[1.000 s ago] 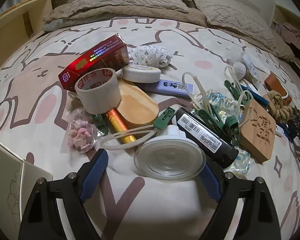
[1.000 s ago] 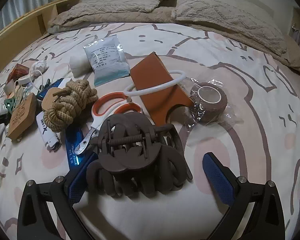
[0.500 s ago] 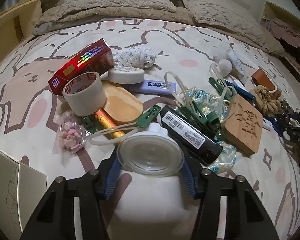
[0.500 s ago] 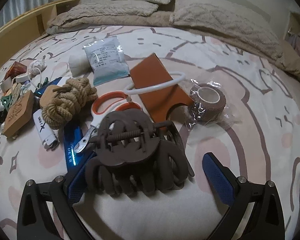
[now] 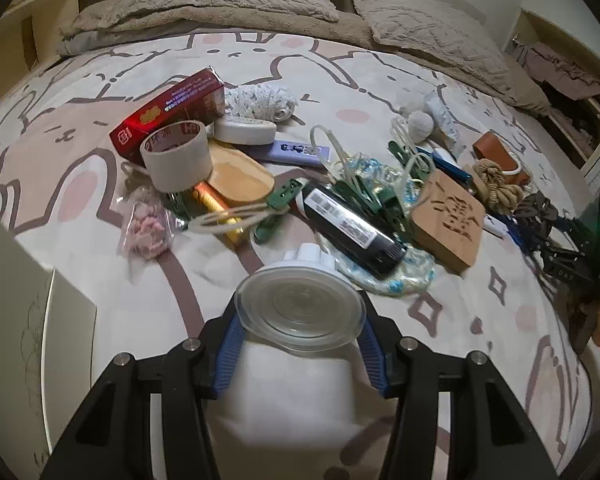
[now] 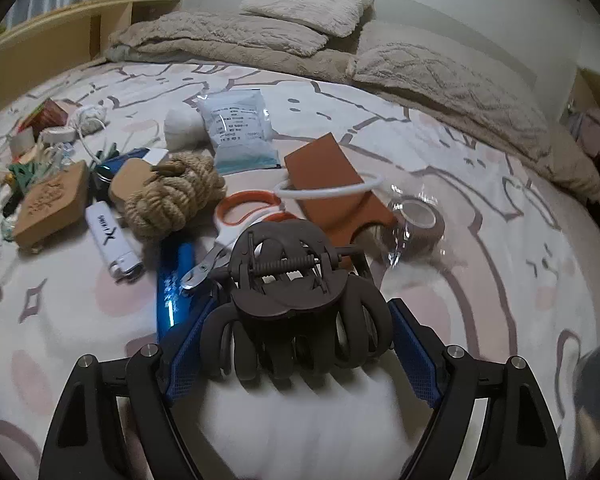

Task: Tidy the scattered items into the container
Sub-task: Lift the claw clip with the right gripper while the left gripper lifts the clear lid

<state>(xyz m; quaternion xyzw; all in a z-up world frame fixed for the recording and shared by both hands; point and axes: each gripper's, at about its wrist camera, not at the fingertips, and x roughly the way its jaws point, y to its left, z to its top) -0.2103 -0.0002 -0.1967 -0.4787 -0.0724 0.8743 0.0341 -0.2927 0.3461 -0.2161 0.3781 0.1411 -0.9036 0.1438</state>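
Now both fingers had closed since a second ago, left gripper [image 5: 300, 330] clamped on the suction cup [image 5: 300, 306], right gripper [image 6: 300, 344] on the hair claw [image 6: 296, 300], both ready for the container.

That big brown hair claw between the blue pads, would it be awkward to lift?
Probably light: the hair claw is mostly open, curved prongs. It looks rigid, so the right hand-held gripper likely won't crush it. Its rounded prongs could let it twist between the pads, and squeezing the spring end might open it.
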